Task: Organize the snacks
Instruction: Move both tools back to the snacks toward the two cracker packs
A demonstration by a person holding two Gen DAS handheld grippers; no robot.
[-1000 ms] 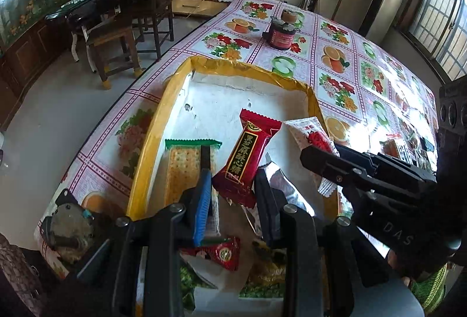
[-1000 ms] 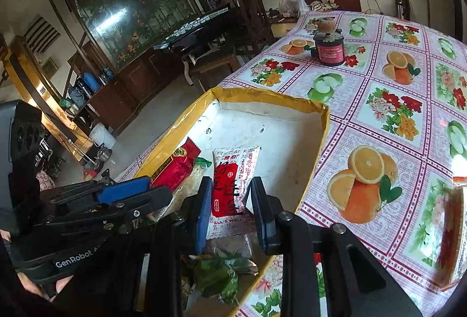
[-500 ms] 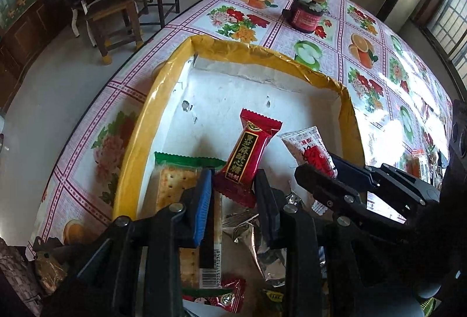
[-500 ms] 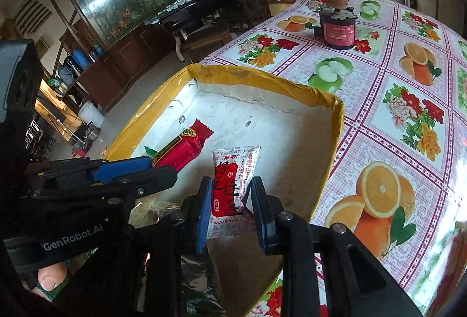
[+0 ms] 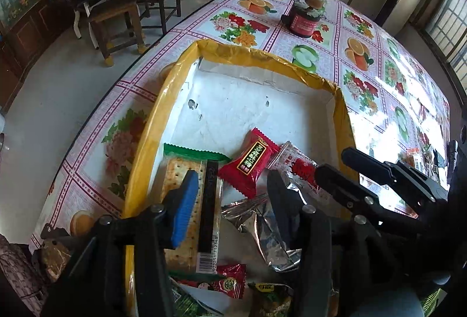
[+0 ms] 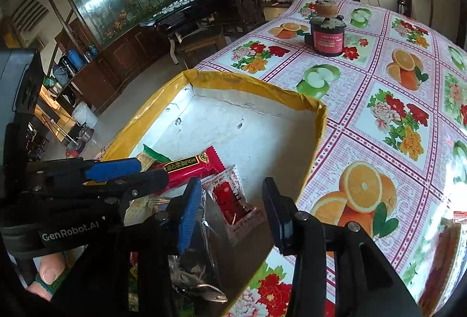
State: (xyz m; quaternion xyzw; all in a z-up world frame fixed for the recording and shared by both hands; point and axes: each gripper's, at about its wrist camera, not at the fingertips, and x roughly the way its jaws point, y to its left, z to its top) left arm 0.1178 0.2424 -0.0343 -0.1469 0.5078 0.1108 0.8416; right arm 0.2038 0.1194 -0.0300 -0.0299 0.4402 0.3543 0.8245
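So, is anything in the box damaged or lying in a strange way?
Yes. The white floor of the box has small holes and scuffs. The snacks lie in a loose heap at the near end: the red packet sits askew, and a silver wrapper looks torn open and crumpled. The cracker pack lies flat.

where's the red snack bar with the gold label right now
In the left wrist view the red snack bar lies inside the yellow-rimmed tray, between the cracker pack on its left and the clear red-print sachet on its right.
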